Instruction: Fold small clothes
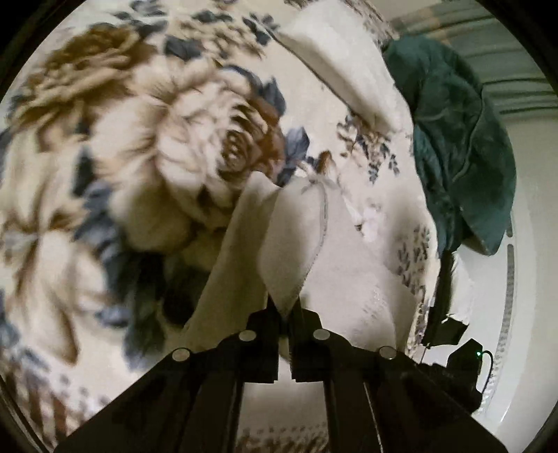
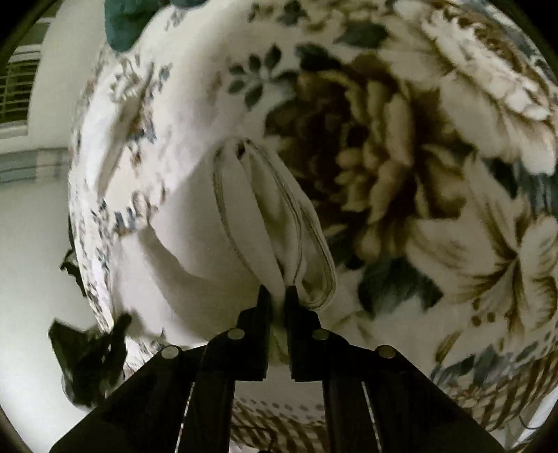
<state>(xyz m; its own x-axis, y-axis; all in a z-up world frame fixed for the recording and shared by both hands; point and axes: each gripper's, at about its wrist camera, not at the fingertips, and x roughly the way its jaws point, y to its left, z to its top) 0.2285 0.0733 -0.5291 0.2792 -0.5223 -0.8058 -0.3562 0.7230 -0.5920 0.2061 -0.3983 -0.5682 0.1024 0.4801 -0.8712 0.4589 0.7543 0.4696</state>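
Note:
A small white garment (image 1: 296, 251) with stitched hems hangs in folds over a floral blanket (image 1: 139, 156). My left gripper (image 1: 284, 306) is shut on one edge of it and holds it up. In the right wrist view the same white garment (image 2: 265, 209) is bunched into several layers, and my right gripper (image 2: 278, 296) is shut on that bunch. The garment's lower part drapes down to the left (image 2: 181, 244). Both grippers hold it above the blanket (image 2: 401, 156).
A dark green garment (image 1: 460, 146) lies heaped at the blanket's right edge; a corner of it shows at the top of the right wrist view (image 2: 129, 21). A folded white piece (image 1: 345, 69) lies at the top. Dark items (image 2: 90, 352) lie on the white floor.

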